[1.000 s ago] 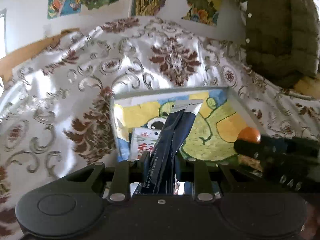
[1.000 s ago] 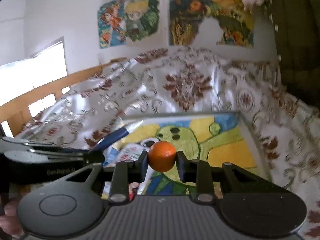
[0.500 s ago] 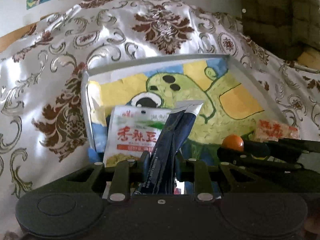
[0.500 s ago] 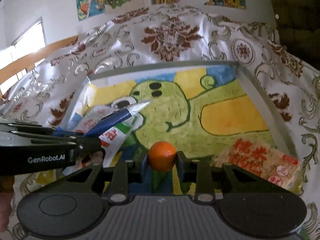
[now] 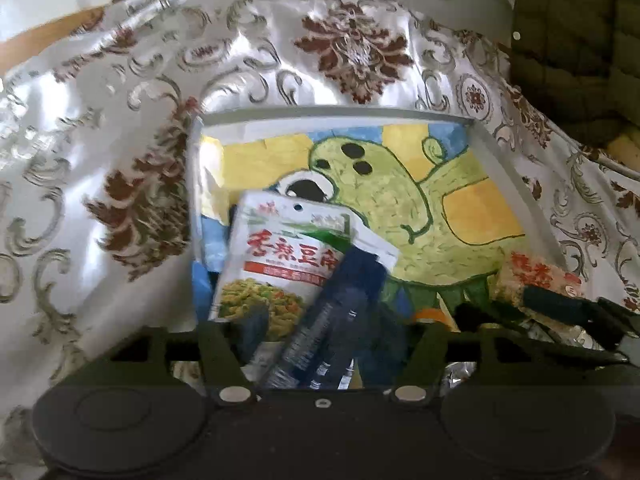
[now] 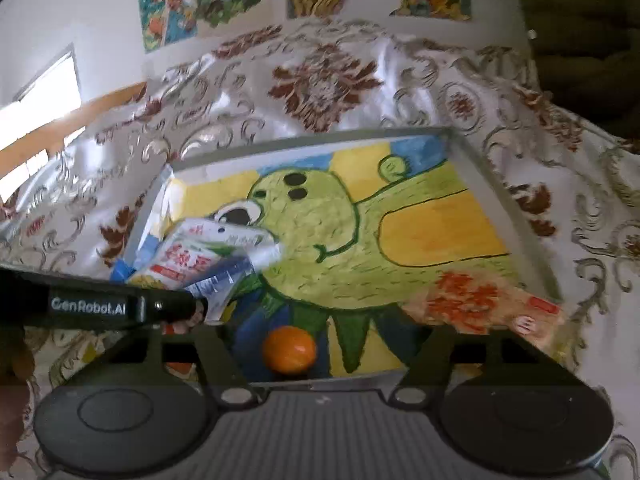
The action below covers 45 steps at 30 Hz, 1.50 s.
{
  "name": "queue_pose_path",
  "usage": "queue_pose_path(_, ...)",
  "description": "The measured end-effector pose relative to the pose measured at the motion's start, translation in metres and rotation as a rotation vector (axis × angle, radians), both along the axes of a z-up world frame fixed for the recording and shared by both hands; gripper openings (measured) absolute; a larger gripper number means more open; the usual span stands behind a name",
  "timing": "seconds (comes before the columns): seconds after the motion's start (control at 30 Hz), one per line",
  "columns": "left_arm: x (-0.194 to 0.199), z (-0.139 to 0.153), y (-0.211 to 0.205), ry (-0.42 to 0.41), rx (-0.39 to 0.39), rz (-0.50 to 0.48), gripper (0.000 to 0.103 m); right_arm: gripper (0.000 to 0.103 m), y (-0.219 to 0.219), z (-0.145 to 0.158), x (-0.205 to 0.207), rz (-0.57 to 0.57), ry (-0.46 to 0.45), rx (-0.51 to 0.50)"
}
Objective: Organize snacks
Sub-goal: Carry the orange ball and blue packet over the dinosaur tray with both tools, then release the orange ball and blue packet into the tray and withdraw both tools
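orange ball clear in right view | mostly hidden in left

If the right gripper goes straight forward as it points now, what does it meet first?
Probably the orange ball, lying loose between the right gripper's just-opened jaws. Beyond it comes the tray floor with the green drawing. Depth is hard to judge here.
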<state>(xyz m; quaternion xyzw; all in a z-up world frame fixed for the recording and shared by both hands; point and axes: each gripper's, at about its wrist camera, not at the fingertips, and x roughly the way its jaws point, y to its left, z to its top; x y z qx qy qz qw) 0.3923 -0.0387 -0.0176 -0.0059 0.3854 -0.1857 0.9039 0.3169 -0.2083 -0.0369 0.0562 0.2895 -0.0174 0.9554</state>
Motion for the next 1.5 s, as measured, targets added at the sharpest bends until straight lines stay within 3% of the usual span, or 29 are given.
queue_pose_path(0.17,-0.019,0.025,0.014,-0.018,-0.031,0.04,0.094,0.088,-0.004,0.025,-0.023,-0.013,-0.045,-0.003)
queue_pose_path(0.37,-0.056,0.065,0.037,-0.09,-0.06,0.082,0.102,0.102,0.008,0.062,-0.068,-0.018,-0.145,-0.047)
queue_pose_path(0.7,-0.148,0.103,0.059,-0.211,-0.055,0.134,0.102,0.103,0.021,0.084,-0.153,-0.043,-0.226,-0.055)
queue_pose_path(1.03,-0.25,0.112,0.072,-0.319,-0.099,0.191,0.102,0.103,0.03,0.089,-0.243,-0.065,-0.266,-0.077)
queue_pose_path(1.27,-0.305,0.101,0.069,-0.385,-0.059,0.195,0.102,0.103,0.024,0.081,-0.301,-0.132,-0.249,-0.049)
queue_pose_path(1.37,-0.32,0.09,0.068,-0.383,-0.045,0.193,0.102,0.103,0.022,0.074,-0.326,-0.174,-0.229,-0.029)
queue_pose_path(1.5,-0.332,0.077,0.072,-0.318,-0.063,0.19,0.102,0.103,0.017,0.067,-0.35,-0.248,-0.212,0.019)
